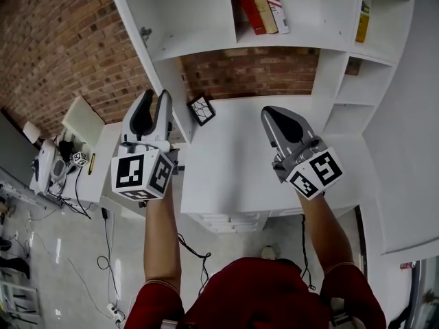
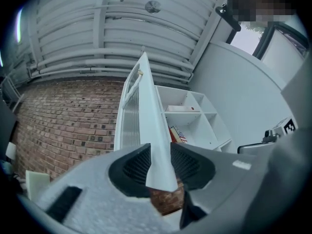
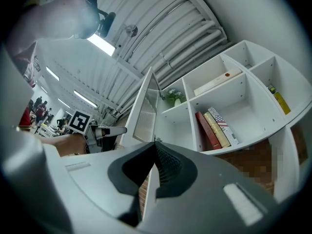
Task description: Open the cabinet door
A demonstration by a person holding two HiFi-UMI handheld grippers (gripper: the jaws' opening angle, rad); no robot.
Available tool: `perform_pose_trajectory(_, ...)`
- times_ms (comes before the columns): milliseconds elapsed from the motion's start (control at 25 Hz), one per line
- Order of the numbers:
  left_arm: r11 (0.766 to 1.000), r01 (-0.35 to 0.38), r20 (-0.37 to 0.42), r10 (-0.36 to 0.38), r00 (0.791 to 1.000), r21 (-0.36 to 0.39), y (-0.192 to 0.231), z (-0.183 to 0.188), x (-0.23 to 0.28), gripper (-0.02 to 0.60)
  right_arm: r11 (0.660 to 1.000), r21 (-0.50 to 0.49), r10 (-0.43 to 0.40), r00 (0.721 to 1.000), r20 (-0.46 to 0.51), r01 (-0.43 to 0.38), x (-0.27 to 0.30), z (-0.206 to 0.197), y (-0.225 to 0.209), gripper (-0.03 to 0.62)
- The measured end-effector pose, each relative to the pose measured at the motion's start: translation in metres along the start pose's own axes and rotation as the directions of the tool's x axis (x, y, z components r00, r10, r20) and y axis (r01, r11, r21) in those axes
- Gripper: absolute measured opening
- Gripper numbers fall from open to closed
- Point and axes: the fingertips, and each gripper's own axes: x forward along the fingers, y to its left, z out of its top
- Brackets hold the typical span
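White shelf unit (image 1: 329,67): fills the far side against a red brick wall (image 1: 62,46); open compartments to the right, the door-fitted compartment at its left end.
Surface (image 1: 233,156): white, below the shelves, stretching under both arms.
Cabinet door (image 2: 148,130): already swung well out from the shelf unit, thin free edge turned toward the person, ribbed pane on its left face; long axis upright, rising away from the lower corner.
Left hand-held gripper (image 1: 154,100): the nearer of the two; narrowed onto the door's lower corner, one pad on each face, seemingly pressing; tilted a little upward along the edge.
Right hand-held gripper (image 1: 276,114): jaws together, holding nothing; hangs over the surface, well apart from the door and to its right.
Books (image 1: 260,2): three, leaning in the compartment right of the door's opening.
Marker tile (image 1: 201,110): small, square, at the surface's back left edge.
Key relation: door straight ahead of and above the left hand-held gripper, hinge line beyond it toward the shelf unit; probably calls for a sideways arc to the left, away from the shelves, grip square to the upright edge.
Risk: shallow hold at the very corner, likely to slip off if pulled straight back.
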Motion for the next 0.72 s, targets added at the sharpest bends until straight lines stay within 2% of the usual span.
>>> perform_pose_trajectory(160,0.999,-0.036,0.008,0.036,0.999,-0.010,0.024,0.005,-0.024,0.097,1.000,0.001,0.016,1.000,-0.008,-0.016,0.005,-0.003,0.022,0.012)
perform_pose_trajectory(440,0.991,-0.127,-0.003,0.127,0.992,-0.034,0.076,0.008,-0.053,0.081,1.000,-0.003,0.018,1.000,-0.019,-0.018,0.007,0.000,0.045,0.012)
perform_pose_trajectory(720,0.983,-0.174,-0.030,0.172,0.985,-0.053,0.113,0.008,-0.067,0.078,1.000,-0.025,0.014,0.999,-0.047,-0.015,0.008,0.001,0.068,0.012)
